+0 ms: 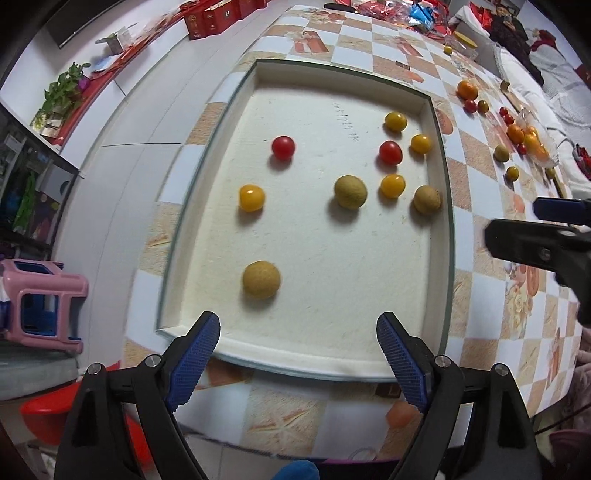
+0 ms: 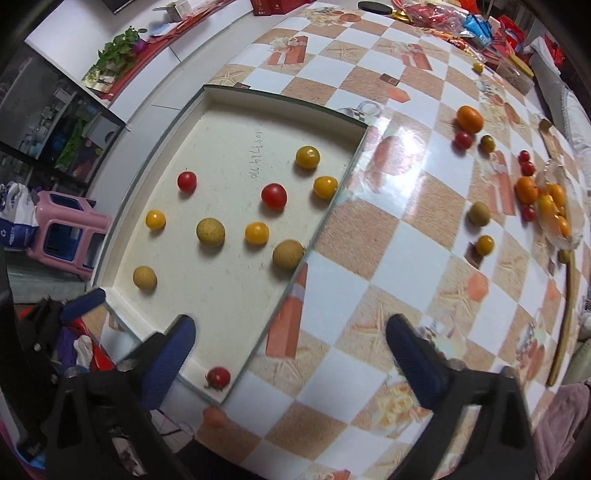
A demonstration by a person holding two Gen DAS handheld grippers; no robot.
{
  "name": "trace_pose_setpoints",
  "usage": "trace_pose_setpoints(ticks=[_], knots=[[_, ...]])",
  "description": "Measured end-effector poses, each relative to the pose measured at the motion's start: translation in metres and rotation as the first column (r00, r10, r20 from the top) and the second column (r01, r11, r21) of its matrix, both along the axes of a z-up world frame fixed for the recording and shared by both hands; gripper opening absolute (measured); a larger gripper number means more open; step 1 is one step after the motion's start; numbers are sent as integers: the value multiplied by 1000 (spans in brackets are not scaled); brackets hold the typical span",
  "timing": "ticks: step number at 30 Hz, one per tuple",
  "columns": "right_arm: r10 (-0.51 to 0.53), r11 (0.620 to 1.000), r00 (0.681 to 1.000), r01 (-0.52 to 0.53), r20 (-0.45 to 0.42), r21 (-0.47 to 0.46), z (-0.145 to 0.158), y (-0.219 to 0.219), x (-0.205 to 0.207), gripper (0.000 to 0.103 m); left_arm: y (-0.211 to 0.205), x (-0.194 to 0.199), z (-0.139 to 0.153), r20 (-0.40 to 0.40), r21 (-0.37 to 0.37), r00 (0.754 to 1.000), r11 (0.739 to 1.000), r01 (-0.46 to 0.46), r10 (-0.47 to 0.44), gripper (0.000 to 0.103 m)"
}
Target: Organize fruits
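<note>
A shallow white tray (image 1: 255, 88) (image 2: 236, 99) lies on the checkered table and holds several small fruits: red tomatoes (image 1: 283, 147), yellow tomatoes (image 1: 251, 197) and tan longans (image 1: 260, 279). One red tomato (image 2: 218, 377) lies at the tray's near corner in the right wrist view. My left gripper (image 1: 298, 334) is open and empty over the tray's near edge. My right gripper (image 2: 291, 339) is open and empty above the tray's right edge; it also shows in the left wrist view (image 1: 546, 236). More fruits lie loose on the table: an orange (image 2: 469, 119), a longan (image 2: 479, 213), a yellow tomato (image 2: 484, 244).
A clear bag of oranges (image 2: 554, 210) and a wooden stick (image 2: 565, 314) lie at the table's right side. Red boxes (image 1: 210, 18) and wrappers (image 2: 443, 18) sit at the far end. A pink stool (image 1: 44, 306) stands on the floor to the left.
</note>
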State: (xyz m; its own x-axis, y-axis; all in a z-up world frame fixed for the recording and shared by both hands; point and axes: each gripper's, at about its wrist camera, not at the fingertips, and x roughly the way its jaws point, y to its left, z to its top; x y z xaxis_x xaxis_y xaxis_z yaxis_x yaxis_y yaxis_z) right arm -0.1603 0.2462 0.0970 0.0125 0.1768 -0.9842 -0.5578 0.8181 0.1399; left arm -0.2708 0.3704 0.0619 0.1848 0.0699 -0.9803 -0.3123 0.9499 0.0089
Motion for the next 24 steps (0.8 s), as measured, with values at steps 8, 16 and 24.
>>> trace_pose_setpoints(ticks=[8,16,24], knots=[[62,996,998,-62,-12,-58,20,2,-17,103,-1,-12,21,-36,30,997,997,76,-75,93],[84,994,996,-84,-5,-74,34,8,-32,103,-6,-17,43,-28,54,992,990,127,-125,102],[98,992,995,-96,28,-88,44,10,-38,103,-9,-14,50,-32,72,989,987,145,-143,102]])
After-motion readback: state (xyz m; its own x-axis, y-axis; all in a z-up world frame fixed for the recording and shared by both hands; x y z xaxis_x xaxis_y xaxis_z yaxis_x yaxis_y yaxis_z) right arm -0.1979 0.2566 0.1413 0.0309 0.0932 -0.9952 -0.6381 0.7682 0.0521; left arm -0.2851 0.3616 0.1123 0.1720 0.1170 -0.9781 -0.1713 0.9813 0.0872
